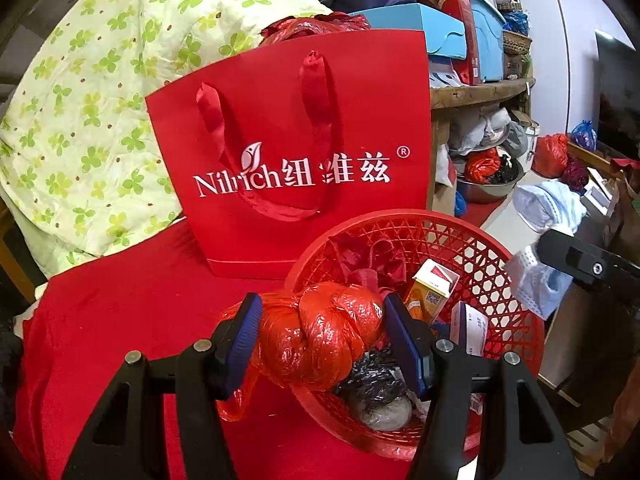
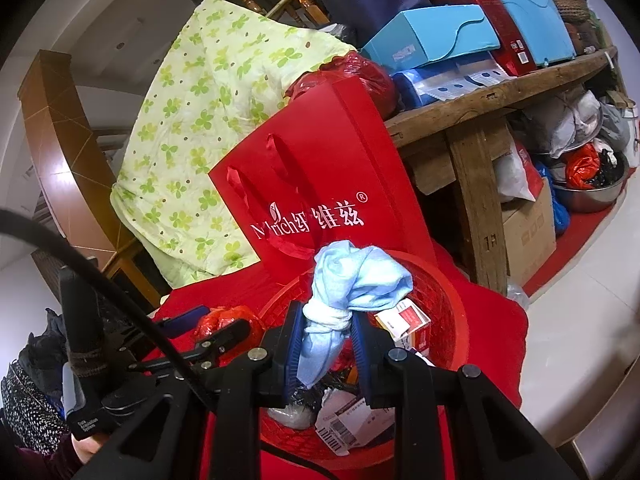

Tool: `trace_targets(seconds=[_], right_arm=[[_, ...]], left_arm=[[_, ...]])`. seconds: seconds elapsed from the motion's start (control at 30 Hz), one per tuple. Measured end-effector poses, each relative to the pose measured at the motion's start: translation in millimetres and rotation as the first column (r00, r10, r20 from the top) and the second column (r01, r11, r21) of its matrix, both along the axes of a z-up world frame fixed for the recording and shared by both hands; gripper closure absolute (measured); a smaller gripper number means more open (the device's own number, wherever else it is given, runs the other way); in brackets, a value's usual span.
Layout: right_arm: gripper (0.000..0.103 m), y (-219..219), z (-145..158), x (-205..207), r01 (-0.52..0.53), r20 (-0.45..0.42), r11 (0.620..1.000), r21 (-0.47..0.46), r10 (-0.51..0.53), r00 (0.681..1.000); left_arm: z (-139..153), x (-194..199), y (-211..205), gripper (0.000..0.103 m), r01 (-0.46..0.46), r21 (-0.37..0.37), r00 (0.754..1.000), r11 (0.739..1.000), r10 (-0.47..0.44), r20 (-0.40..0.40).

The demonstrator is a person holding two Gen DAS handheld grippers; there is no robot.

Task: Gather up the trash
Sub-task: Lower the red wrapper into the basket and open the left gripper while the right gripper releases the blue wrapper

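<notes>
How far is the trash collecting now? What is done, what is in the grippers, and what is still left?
Done: the red basket already holds a carton, papers and a black bag. In hand: the left gripper grips a knotted red bag at the basket's rim; the right gripper is shut on a blue mask above it. Left: drop both in.

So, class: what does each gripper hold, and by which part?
The left gripper clamps a knotted red plastic bag across its bunched middle. The right gripper pinches a crumpled blue face mask at its twisted white neck.

Even indoor light; sharp focus; strong fisheye bending and dark vignetted corners
</notes>
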State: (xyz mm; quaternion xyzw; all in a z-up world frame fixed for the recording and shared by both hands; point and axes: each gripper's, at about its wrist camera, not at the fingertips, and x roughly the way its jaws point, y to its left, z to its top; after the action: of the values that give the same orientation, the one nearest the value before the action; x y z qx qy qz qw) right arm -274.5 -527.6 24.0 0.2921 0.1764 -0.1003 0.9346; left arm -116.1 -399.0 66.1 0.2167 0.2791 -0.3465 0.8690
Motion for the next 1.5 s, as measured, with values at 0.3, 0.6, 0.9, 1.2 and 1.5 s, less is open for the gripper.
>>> trace_targets(seconds=[0.3,0.6,0.9,1.2,1.5], right_arm=[[0.077,1,6,18,-0.007,0.018,1.0,-0.001,0.007,1.0],[0.077,4,9,31,-0.008,0.028,1.0,-0.004,0.008,1.0],[0.075,-2,-3,44,0.015,-0.011,1.0,0.022,-0.015,1.0],[0.074,2,-18,55,-0.016,-0.041,0.994,0.109,0.021,0.999],[0.037,26,8,40,-0.002,0.041,0.998,0.068,-0.001,0.999]], left_arm=[[-7,6,-2,0.038,0.039,-0.026,0.998,0.999,-0.04,-0.05],[-7,6,2,0.038,0.091,-0.058,0.994,0.994,-0.095,-0.063],[-1,2,14,0.019,0.11,-0.088,0.993,0.99,-0.113,-0.024],[17,-3,39,0.015,0.054,-0.096,0.997,0.994,-0.048,0.057],[27,-9,73,0.014,-0.018,-0.077,0.995,0.997,0.025,0.096]])
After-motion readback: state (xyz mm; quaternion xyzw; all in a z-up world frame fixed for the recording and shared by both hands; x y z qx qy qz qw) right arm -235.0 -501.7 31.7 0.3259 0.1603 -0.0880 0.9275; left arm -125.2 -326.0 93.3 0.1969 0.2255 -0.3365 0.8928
